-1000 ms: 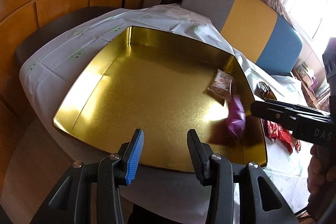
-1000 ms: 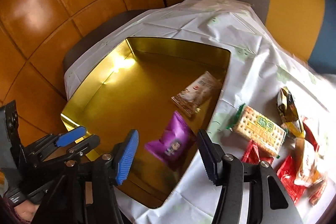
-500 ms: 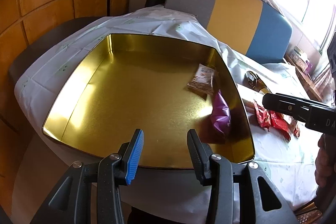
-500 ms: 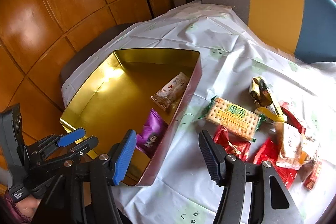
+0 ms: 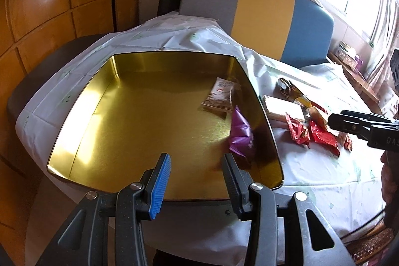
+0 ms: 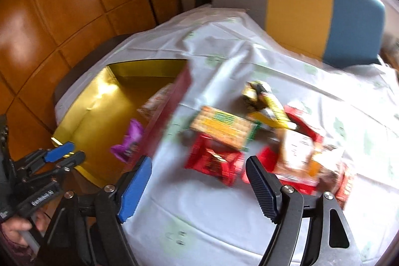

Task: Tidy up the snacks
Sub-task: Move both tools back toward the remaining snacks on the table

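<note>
in the left wrist view, the far left of the frame is orange wood panelling point(image 5: 45, 4), and below it a white tablecloth point(image 5: 311, 178) covers the table. a big gold tin point(image 5: 82, 121) fills the middle, open side up, its floor mostly bare. at the bottom centre the left gripper point(image 5: 193, 185) hangs over the tin's near rim, its jaws partly apart with nothing between them. toward the tin's right wall lie two snacks: a pale beige packet point(image 5: 220, 96) further back and a purple packet point(image 5: 240, 137) nearer, tipped up against the wall. right of the tin, on the cloth, sit a cracker pack point(image 5: 284, 107), a gold wrapper point(image 5: 286, 86) behind it, and red packets point(image 5: 311, 133) in a loose heap. behind the table stands a chair back point(image 5: 264, 16) in grey, yellow and blue. at the right edge the other tool pokes in from the side, with a hand point(image 5: 390, 181) below it. the right wrist view is blurred. at its lower left the left tool shows over the tin's corner. then comes the purple packet against the tin's reddish outer wall, then the right gripper point(image 6: 199, 187) at the bottom centre, over the cloth just in front of the red packets. its jaws have just been opening and stand wide, with nothing between the pads. the cracker pack lies beyond the red ones.
</note>
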Available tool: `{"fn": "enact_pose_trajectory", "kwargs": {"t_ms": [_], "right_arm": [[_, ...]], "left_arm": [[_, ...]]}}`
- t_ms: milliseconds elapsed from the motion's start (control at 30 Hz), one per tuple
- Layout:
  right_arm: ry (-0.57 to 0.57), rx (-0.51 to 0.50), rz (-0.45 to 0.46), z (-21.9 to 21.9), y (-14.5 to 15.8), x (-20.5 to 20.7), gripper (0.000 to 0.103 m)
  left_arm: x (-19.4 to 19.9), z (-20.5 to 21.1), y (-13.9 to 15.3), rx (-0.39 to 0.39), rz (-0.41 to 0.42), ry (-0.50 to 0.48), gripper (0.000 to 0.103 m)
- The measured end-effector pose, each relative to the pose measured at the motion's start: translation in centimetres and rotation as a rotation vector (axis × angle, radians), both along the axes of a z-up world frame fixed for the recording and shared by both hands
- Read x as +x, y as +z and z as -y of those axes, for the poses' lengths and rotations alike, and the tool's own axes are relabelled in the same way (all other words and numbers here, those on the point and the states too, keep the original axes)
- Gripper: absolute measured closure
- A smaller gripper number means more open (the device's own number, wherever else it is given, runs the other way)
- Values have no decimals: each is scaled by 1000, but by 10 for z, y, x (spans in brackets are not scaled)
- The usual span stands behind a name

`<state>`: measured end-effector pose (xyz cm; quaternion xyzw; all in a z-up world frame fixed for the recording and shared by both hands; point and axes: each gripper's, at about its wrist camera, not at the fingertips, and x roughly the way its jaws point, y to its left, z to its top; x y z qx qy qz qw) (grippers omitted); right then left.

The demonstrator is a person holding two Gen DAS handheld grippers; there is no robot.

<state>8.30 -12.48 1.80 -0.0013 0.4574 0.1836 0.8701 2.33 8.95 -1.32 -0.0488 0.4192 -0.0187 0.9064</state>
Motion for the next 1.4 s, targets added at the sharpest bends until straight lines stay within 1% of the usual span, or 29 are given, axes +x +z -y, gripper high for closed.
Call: {"fn": "enact_pose_trajectory", "kwargs": {"t_ms": [200, 300, 367, 400, 433, 467, 533, 567, 633, 700, 733, 767, 800, 967, 1033, 1100, 1167, 1267, 1400], "right_arm": [[-95, -35, -10, 55, -2, 1, 19], [-149, -62, 1, 84, 0, 1, 15], [-193, -78, 22, 102, 1, 3, 7], [-230, -98, 48, 116, 3, 3, 5], [-263, -120, 78, 126, 5, 4, 0], [-298, -143, 111, 138, 6, 2, 0], [-358, -172, 129, 157, 4, 4, 0], [-390, -170, 119, 169, 1, 6, 0], [-466, -114, 83, 196, -8, 7, 0], [-525, -51, -16, 215, -18, 12, 0], [-547, 11, -42, 224, -20, 13, 0], [-561, 46, -51, 229, -21, 13, 0], [-570, 55, -52, 230, -21, 13, 0], [-550, 62, -38, 229, -14, 9, 0], [-534, 62, -30, 223, -12, 10, 0], [-521, 69, -25, 219, -11, 9, 0], [-516, 88, -27, 219, -10, 9, 0], [-522, 124, -30, 222, -11, 9, 0], [-536, 153, -25, 228, -7, 10, 0]], "left_arm": [[2, 12, 1, 15, -4, -33, 59], [3, 17, 2, 21, -3, -47, 59], [4, 22, 3, 22, -3, -59, 59], [4, 24, 3, 24, -2, -64, 59], [4, 26, 4, 27, 0, -68, 59], [4, 30, 6, 31, 4, -78, 59], [7, 37, 10, 37, 5, -100, 59], [8, 41, 11, 38, 5, -113, 59], [10, 50, 15, 49, 9, -145, 59], [13, 66, 19, 65, 10, -209, 59], [14, 73, 21, 68, 12, -240, 59], [16, 79, 22, 69, 12, -263, 59], [18, 87, 23, 69, 8, -294, 59], [36, 134, 18, 86, -33, -419, 59], [46, 157, 11, 139, -48, -474, 58], [53, 177, 1, 201, -60, -539, 44], [60, 188, -8, 239, -90, -592, 42], [75, 200, -21, 317, -132, -650, 32], [93, 207, -33, 382, -169, -684, 32]]}}
